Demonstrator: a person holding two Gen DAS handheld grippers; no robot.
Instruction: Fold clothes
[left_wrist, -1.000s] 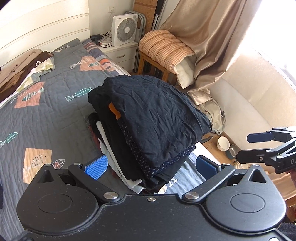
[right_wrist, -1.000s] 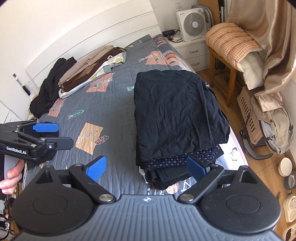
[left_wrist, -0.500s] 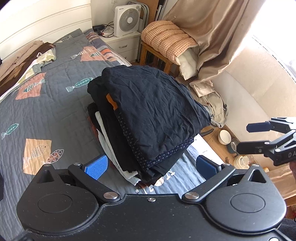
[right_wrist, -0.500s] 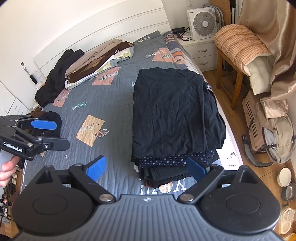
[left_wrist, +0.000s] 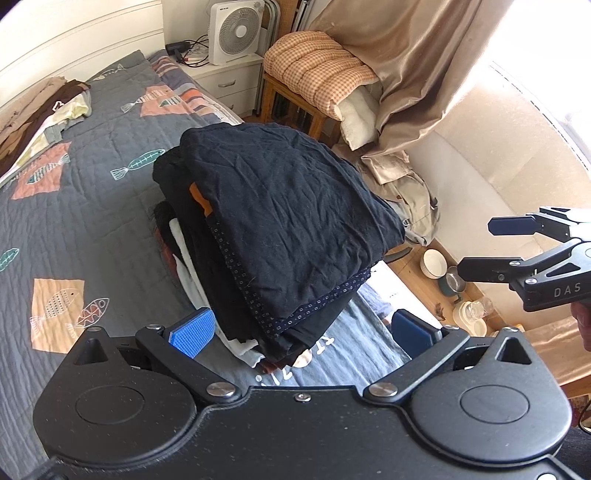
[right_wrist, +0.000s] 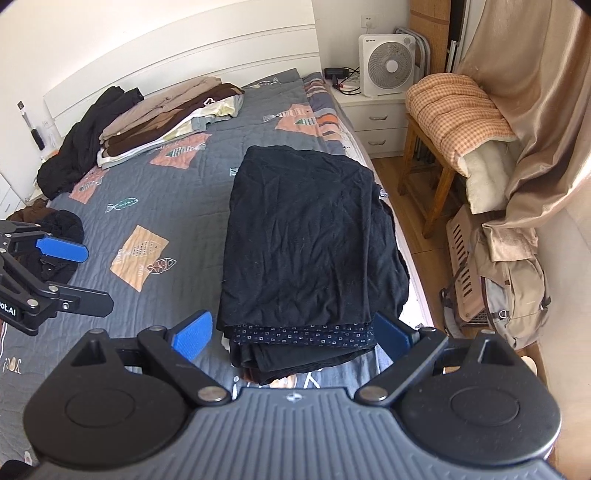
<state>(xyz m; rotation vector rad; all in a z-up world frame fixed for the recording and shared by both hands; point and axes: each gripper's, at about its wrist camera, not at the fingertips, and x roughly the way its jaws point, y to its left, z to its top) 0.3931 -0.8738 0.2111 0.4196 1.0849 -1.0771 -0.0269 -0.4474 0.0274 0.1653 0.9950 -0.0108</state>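
The stack of folded black cotton clothes (right_wrist: 310, 251) runs lengthwise toward frame top, apparently nearer the empty, spread-fingered right gripper (right_wrist: 295, 332) than the equally released left gripper (left_wrist: 306, 332).

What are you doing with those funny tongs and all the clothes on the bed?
A person is folding laundry with a pair of tongs in each hand. Right now both the left tongs and the right tongs are open and holding nothing. They hover by the near end of a stack of folded dark clothes sitting near the edge of the bed. More clothes wait by the headboard: a brown and beige pile and a black heap.
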